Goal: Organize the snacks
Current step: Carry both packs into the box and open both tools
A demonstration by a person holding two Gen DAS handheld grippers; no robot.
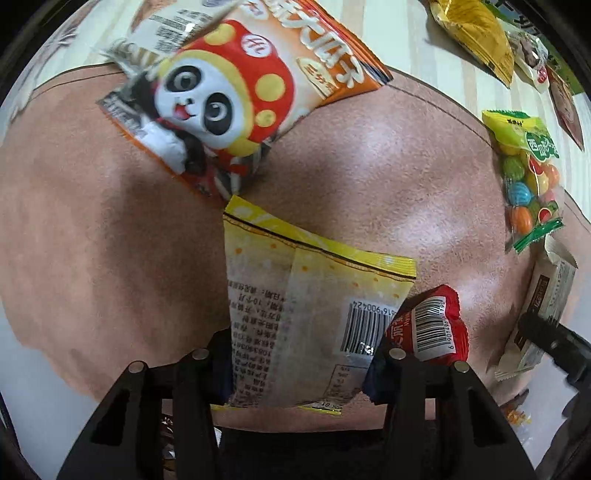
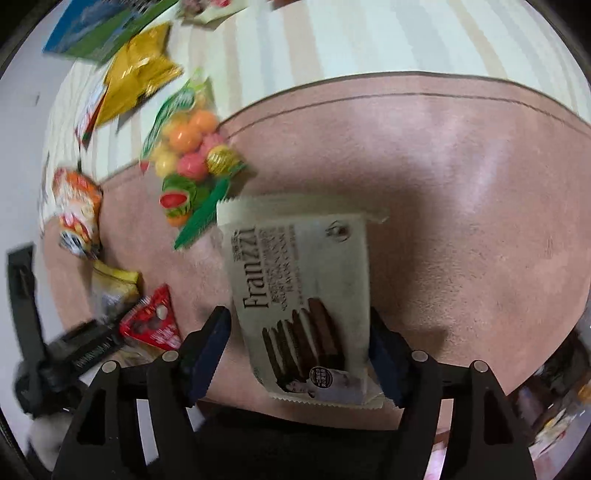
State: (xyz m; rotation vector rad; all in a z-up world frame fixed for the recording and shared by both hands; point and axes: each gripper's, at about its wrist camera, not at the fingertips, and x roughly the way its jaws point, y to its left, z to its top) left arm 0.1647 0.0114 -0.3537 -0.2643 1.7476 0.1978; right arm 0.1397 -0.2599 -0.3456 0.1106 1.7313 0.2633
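Note:
My left gripper (image 1: pixel 299 354) has its jaws on both sides of a yellow-and-white snack packet (image 1: pixel 306 306), barcode side up, over the pink mat (image 1: pixel 110 221). A small red packet (image 1: pixel 436 325) lies against its right finger. My right gripper (image 2: pixel 299 350) stands open around a white Franzzi biscuit packet (image 2: pixel 303 291) on the mat (image 2: pixel 461 184); its left finger is apart from the packet. The left gripper shows at the left edge of the right wrist view (image 2: pixel 85 350).
A panda-print bag (image 1: pixel 221 103) lies at the mat's far edge. A bag of coloured candy balls (image 1: pixel 528 177) (image 2: pixel 188 158) sits near the Franzzi packet (image 1: pixel 543 306). Yellow and other packets (image 1: pixel 476 33) (image 2: pixel 136 77) lie on the striped cloth beyond.

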